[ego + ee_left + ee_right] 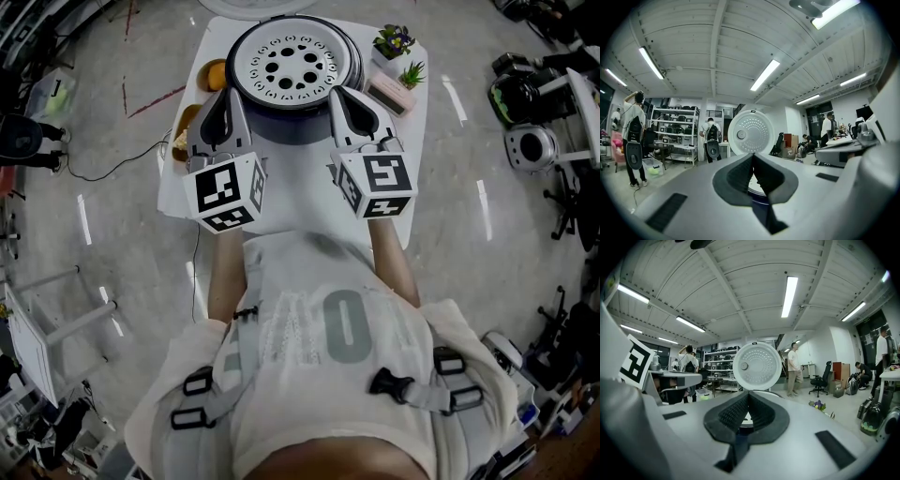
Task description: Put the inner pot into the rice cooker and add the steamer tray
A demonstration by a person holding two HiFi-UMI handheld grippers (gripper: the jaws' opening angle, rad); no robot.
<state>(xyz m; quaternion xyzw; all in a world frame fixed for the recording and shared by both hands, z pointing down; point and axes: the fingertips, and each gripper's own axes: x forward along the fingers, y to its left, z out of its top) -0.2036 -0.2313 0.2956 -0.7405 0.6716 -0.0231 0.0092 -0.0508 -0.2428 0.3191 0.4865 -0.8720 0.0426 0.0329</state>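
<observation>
The steamer tray (291,64) sits in the rice cooker (298,127) on the counter (412,150). The left gripper (225,101) and right gripper (343,99) have fingers pressed together, empty. Best to back both away level, clear of the rim.

Left tongs (226,96), right tongs (338,96): both closed.

The round, dark-bodied rice cooker (291,124) stands upright at the far middle of a white table (417,136), open at the top; a pale, round metal steamer tray (286,66) lies flat in its mouth, seated inside the rim, its face pierced by a ring of large round holes with smaller slots towards the edge; the cooker's round white lid (757,365), dotted with fine holes, stands upright behind; whether the inner pot sits beneath the tray cannot be told
</observation>
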